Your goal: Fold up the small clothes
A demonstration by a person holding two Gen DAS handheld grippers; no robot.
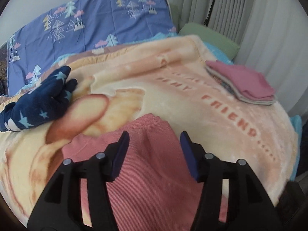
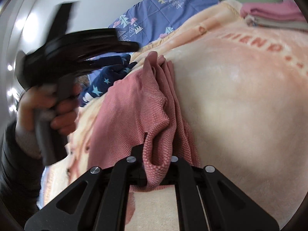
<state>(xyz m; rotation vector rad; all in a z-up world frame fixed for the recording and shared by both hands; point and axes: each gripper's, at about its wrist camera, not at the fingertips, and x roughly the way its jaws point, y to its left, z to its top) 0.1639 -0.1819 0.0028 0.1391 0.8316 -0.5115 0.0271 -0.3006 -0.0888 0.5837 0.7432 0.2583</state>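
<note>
While the right hand-held gripper [image 2: 156,165] pinches the pink knit garment [image 1: 154,163], the left hand-held gripper [image 1: 155,154] (jaws apart, empty) should regrip an edge squarely.

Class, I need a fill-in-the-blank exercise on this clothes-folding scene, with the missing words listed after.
1. The left hand-held gripper has its jaws ____ above the salmon-pink woven garment.
2. The right hand-held gripper is ____ on that garment.
3. The top piece of the folded stack is ____ in colour.
4. The navy fleece garment is printed with ____.

Missing words: open; shut; pink; stars
</note>
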